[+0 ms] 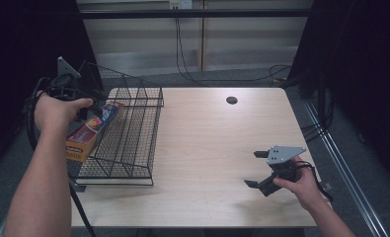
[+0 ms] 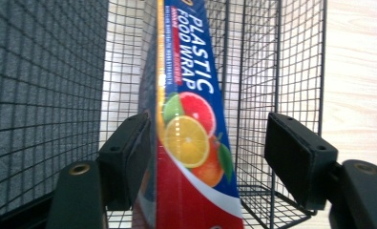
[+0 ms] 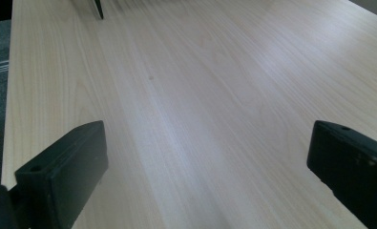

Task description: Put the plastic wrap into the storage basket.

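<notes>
The left gripper point(image 2: 205, 157) is standing with its pads parted around the box of plastic food wrap point(image 2: 193, 138): the pad on the near side of the left gripper view is lying right against the box's edge, while the other pad point(image 2: 296, 157) is sitting clear of the printed face with a gap showing, so nothing is clamping the box. From the high view the box point(image 1: 91, 132) is leaning on its long edge inside the black wire basket point(image 1: 133, 148) at the table's left side, propped against the mesh wall by the person's left hand point(image 1: 59, 112). To my eye the risk is lying right there: with the grip slack, the tall narrow box is depending on the mesh alone, and it could be tipping flat or sliding along the wires if the pad beside it drags on it as the hand pulls away. A jaw could also be catching in the mesh and tugging the light basket across the table point(image 1: 217, 148). The right gripper point(image 1: 255, 169) is resting wide open and empty, well apart over the bare wood, too far off to steady anything.
</notes>
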